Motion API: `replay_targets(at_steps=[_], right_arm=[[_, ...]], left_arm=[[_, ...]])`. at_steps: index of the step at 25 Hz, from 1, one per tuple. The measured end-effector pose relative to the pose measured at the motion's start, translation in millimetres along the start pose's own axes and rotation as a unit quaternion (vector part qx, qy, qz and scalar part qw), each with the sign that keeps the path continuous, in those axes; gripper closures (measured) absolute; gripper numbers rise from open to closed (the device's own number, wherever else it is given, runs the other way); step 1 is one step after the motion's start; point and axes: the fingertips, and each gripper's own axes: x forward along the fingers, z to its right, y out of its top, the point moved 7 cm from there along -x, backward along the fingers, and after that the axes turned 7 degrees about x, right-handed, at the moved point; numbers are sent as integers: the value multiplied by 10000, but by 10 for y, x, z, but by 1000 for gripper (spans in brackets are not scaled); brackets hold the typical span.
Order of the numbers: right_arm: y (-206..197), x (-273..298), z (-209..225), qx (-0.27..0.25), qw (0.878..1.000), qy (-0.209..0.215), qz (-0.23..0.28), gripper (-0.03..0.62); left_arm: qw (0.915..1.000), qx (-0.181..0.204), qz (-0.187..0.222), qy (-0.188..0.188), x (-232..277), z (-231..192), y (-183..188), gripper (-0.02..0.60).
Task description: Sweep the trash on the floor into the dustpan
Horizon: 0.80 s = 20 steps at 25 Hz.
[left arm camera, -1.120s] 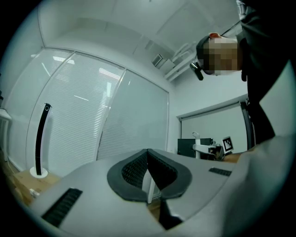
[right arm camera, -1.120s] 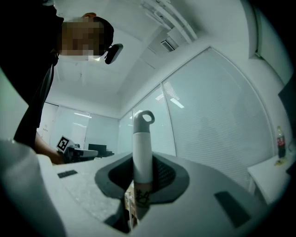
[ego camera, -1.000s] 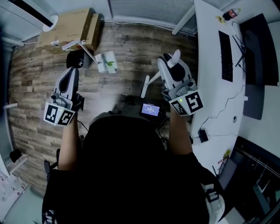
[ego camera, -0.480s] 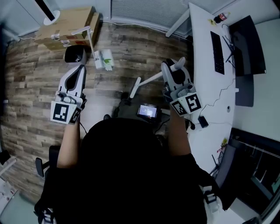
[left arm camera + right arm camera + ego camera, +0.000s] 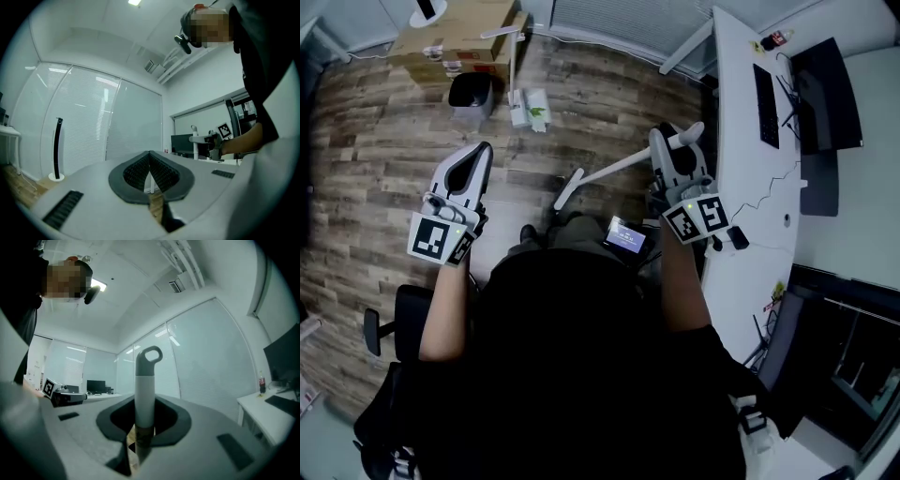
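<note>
Green print on the trash (image 5: pixel 534 109) is too small to read. It lies on the wood floor (image 5: pixel 384 159) just beside the black dustpan (image 5: pixel 472 96). The right gripper (image 5: pixel 673 142) clamps the broom handle (image 5: pixel 609 172); the left gripper (image 5: pixel 476 155) is closed, empty. Since 1 second ago the handle slants further left

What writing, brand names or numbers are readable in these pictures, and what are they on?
No text is readable anywhere.
Small screen: lit, print too small.
Cardboard box: any print too blurred.
Bottle: label too small.
Marker cubes: black-and-white squares, no letters.
</note>
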Motion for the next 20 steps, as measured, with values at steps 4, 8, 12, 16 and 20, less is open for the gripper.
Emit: replay_targets(at_steps=[4, 8, 12, 16, 20], right_arm=[[-9, -90, -132, 41, 9981, 594, 127, 525], [-27, -225, -187, 37, 9928, 1198, 27, 525], [-131, -438, -212, -88, 9880, 1541, -64, 526], [-208, -658, -123, -237, 9883, 1501, -97, 526], [-181, -823, 39, -278, 9916, 1261, -17, 526]], left_arm=[[9988, 120, -52, 471, -178, 107, 57, 586], [9959, -15, -25, 909, -157, 295, 107, 586], [9964, -294, 71, 788, 28, 656, 28, 586], [9983, -341, -173, 447, 219, 1007, -95, 586], [9988, -346, -333, 43, 454, 1229, -158, 586]])
